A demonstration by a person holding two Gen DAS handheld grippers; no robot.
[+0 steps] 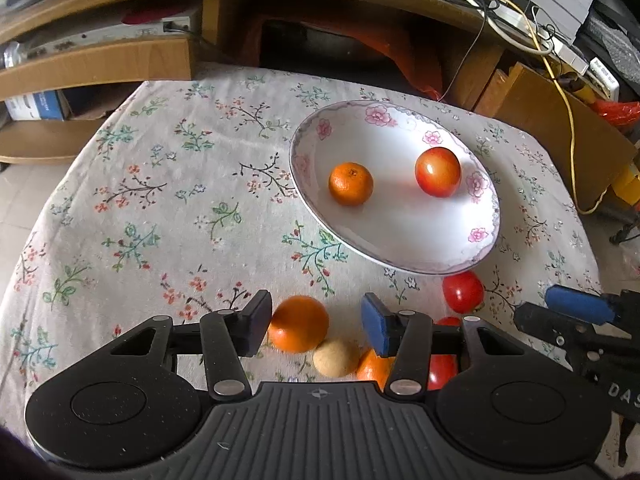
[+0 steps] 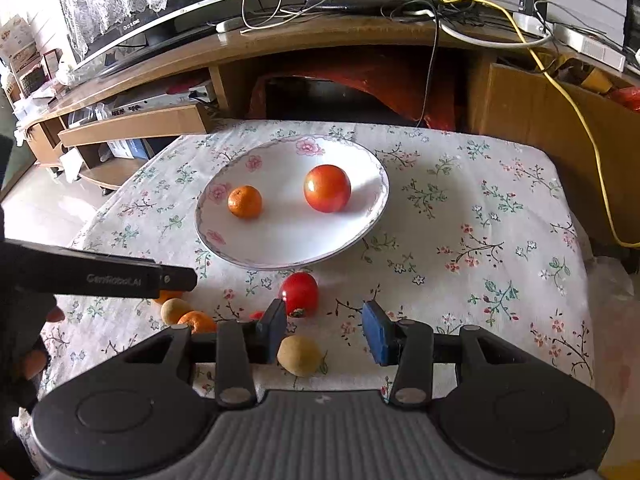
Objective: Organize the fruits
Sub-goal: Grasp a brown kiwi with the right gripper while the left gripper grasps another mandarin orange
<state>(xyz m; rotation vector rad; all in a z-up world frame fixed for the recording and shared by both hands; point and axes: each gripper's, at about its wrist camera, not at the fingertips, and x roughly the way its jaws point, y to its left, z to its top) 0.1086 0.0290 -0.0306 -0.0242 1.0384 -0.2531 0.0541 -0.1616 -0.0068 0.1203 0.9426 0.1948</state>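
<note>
Two fruits plated, several left on the cloth.
Ahead of both wide, empty grippers, the plate (image 2: 240,252) holds a mandarin (image 2: 245,201) and tomato (image 2: 327,188); between the left gripper (image 1: 316,326) fingers sits an orange (image 1: 298,323), by the right gripper (image 2: 325,330) a longan (image 2: 299,355).

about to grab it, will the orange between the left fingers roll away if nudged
Probably: the round orange mandarin sits free on the floral tablecloth, so a one-sided touch could roll it. The soft cloth may slow it. The open left gripper brackets it, which should help.

Bright daylight, heavy fisheye warp.
We see glare on the red fruit (image 1: 437,172) and white plate (image 2: 288,236), soft shadows falling right, dark blurred corners, bent edges, slightly washed-out table (image 2: 460,216).
</note>
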